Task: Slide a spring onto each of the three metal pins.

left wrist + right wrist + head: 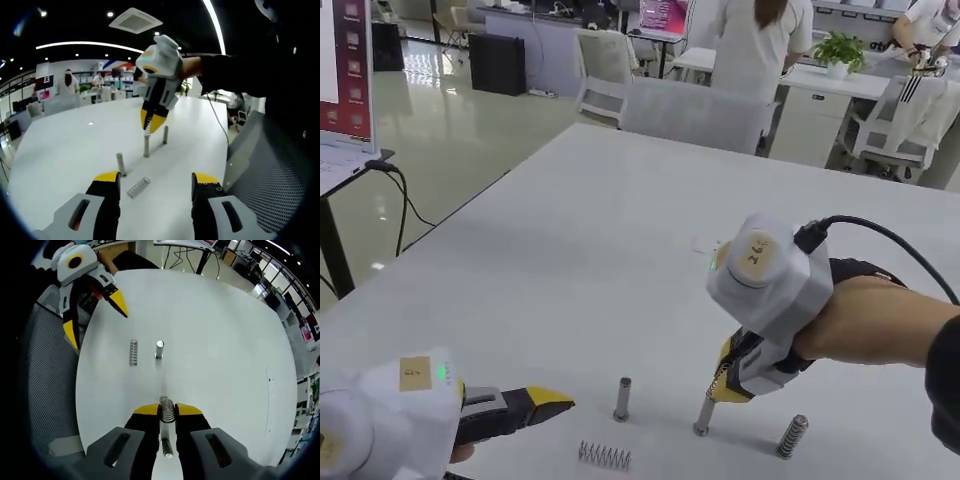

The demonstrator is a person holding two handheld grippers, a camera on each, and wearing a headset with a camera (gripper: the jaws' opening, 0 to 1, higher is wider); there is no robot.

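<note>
Three metal pins stand on the white workbench (pixel 570 280): one dressed, one being dressed, one bare. At far left the left gripper (pixel 548 405) hovers low, its jaws apart and empty. The loose spring (pixel 604 456) lies flat at about 4 o'clock from its tips, long axis running 9 to 3 in the head view, and this gripper is the nearer of the two to it. The bare pin (pixel 622 398) stands upright just beside that spring, at 1 o'clock. Next along, the right gripper (pixel 726 390) — jaws clamped on a second spring (pixel 167 411) — hangs at 12 o'clock over the middle pin (pixel 703 416). That spring's axis is close to vertical and its lower end sits at the pin's top, though whether it has started over the tip cannot be told. The move to come looks like a straight push toward 6 o'clock, along the pin's own axis. At far right, the third pin (pixel 792 436) already wears its spring.
</note>
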